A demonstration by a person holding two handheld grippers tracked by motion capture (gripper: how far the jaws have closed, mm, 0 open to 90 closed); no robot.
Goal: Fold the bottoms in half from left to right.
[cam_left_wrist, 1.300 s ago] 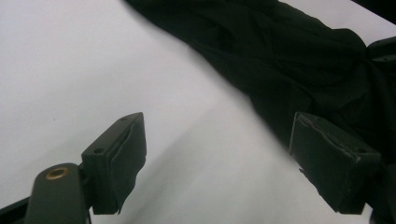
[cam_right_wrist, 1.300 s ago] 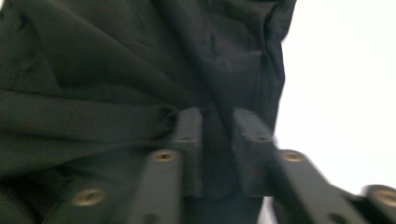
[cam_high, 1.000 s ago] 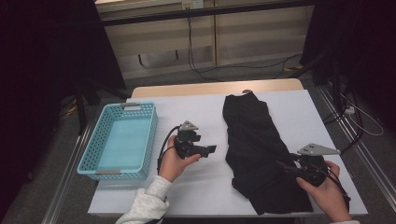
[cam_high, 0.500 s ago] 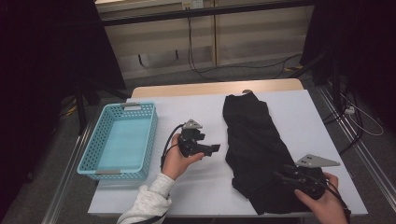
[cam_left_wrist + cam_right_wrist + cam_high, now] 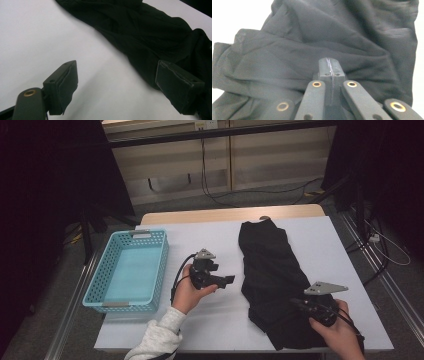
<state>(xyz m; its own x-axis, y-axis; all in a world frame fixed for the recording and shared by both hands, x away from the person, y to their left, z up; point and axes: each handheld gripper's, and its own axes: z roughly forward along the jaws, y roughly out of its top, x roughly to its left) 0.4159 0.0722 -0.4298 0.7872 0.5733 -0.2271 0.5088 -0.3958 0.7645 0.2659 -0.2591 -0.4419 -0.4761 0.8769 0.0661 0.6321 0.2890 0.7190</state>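
A black garment lies lengthwise on the right half of the white table. My right gripper rests low on the garment's near end, held by a hand at the bottom right. Its jaws have just been closing and now stand shut, tips pinched into a fold of the black cloth. My left gripper hovers left of the garment, open and holding nothing. In the left gripper view its open jaws frame bare table, with the garment's edge by the right pad.
A light blue plastic basket stands at the table's left side with nothing in it. Bare white tabletop lies between basket and garment. Cables run on the floor beyond the far edge, and a metal rail lines the right side.
The right gripper has sunk onto the near end of the garment and its jaws have come together. The left hand and its gripper have kept still.
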